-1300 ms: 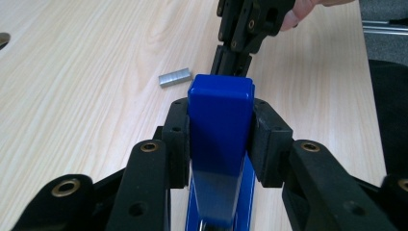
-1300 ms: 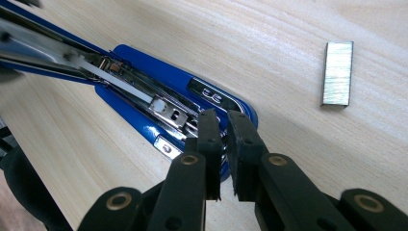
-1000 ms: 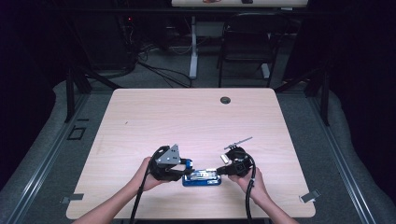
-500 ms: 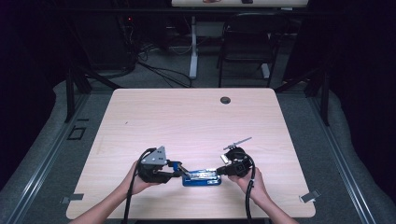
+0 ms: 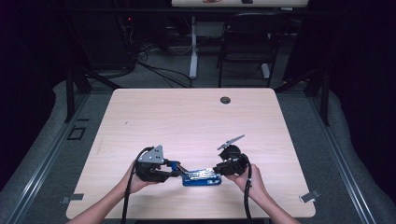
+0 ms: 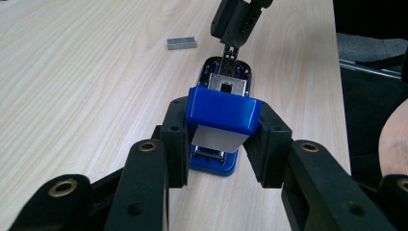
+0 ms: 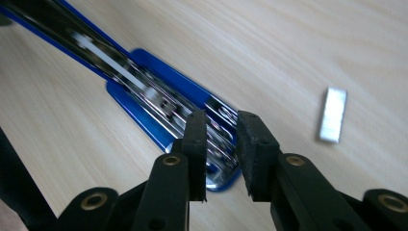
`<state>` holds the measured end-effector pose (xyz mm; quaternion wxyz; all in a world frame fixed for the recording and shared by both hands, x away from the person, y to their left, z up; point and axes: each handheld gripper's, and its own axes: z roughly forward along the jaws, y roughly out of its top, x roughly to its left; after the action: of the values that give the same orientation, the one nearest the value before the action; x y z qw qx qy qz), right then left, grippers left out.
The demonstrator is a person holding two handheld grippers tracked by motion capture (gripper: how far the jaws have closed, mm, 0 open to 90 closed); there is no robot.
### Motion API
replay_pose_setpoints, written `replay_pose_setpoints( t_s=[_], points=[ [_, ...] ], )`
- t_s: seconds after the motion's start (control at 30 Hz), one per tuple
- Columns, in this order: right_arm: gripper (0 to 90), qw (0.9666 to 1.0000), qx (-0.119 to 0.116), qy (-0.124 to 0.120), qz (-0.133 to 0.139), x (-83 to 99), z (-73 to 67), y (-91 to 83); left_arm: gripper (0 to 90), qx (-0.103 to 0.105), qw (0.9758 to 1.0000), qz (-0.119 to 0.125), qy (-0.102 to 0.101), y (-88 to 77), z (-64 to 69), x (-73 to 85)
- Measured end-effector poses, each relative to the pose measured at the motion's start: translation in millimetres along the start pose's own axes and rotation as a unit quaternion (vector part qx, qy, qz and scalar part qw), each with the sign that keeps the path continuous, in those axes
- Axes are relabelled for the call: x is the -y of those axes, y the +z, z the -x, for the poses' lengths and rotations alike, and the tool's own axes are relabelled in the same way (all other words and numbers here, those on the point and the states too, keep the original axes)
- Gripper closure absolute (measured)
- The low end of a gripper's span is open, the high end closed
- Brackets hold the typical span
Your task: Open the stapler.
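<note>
Near the table's [image 5: 140, 116] front edge lies the blue stapler [image 5: 201, 178], its top swung up (clamped in my left gripper [image 6: 223, 144]). My right gripper [image 7: 221, 144] has just been opening, its jaws now apart over the stapler's metal channel; a staple strip [image 7: 333, 114] rests nearby.

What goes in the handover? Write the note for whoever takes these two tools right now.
Left tool: shut on the blue stapler lid, holding it swung up.
Right tool: jaws have just been opening, now open astride the front end of the stapler base.
Staple strip: loose on the table, beside the stapler.
Done: stapler opened, metal rail exposed.
Left, probably: pick up the strip, load it, close the lid.
</note>
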<state>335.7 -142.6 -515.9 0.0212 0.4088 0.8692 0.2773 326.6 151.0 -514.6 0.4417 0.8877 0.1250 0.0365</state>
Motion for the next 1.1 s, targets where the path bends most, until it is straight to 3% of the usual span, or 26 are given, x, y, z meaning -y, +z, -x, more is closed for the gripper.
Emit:
replay_pose_setpoints(
  t_s=[0.1, 0.17, 0.3, 0.47, 0.67, 0.97, 1.1],
  points=[
    [75.6, 0.9994, 0.000, -0.031, 0.018, -10.9, -15.3, -2.8, 64.5, 0.000, 1.0000, -0.001, 0.001, 0.1, 0.1, -0.4],
    [76.6, 0.9978, -0.033, -0.046, 0.035, -19.8, -27.9, -1.1, 64.5, 0.001, 1.0000, 0.000, 0.001, 0.2, -0.4, -0.3],
    [80.8, 0.9932, -0.083, -0.060, 0.055, -30.8, -47.8, 10.1, 64.5, 0.003, 1.0000, 0.000, 0.000, 0.3, -1.1, -0.6],
    [90.0, 0.9921, -0.100, -0.053, 0.055, -39.1, -53.8, 26.8, 64.4, 0.005, 1.0000, 0.000, 0.000, 0.3, -1.7, -0.3],
    [90.0, 0.9916, -0.115, -0.035, 0.048, -37.2, -46.6, 37.1, 64.4, 0.009, 1.0000, -0.003, 0.001, 0.0, -3.1, -0.9],
    [90.0, 0.9904, -0.117, -0.064, 0.038, -36.4, -51.2, 34.0, 64.4, 0.009, 1.0000, 0.000, -0.002, 0.1, -3.4, 0.3],
    [90.0, 0.9915, -0.096, -0.081, 0.033, -35.7, -55.0, 37.8, 64.1, 0.009, 1.0000, -0.001, -0.004, -0.1, -4.7, 1.0]
  ],
)
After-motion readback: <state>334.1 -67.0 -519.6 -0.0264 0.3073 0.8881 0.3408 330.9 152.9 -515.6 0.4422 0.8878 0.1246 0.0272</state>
